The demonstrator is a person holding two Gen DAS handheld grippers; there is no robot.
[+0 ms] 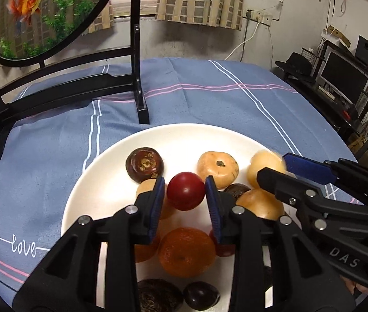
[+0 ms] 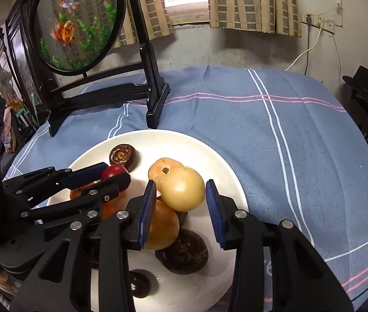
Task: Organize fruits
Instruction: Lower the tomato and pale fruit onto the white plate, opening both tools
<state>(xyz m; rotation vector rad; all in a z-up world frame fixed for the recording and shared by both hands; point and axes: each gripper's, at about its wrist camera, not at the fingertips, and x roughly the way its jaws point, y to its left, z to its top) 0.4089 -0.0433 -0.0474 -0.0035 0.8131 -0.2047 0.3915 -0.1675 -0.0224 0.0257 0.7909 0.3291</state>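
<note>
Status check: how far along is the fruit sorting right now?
Done: several fruits already sit on the white plate. In hand: left gripper holds a red fruit, right gripper a yellow fruit, both over the plate. Left: setting those two down; no fruit shows on the cloth.

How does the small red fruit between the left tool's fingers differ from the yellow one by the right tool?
The red fruit is smaller, dark red and glossy; the yellow fruit is larger, pale and duller. Both are round and smooth, over the white plate, each between blue pads.
</note>
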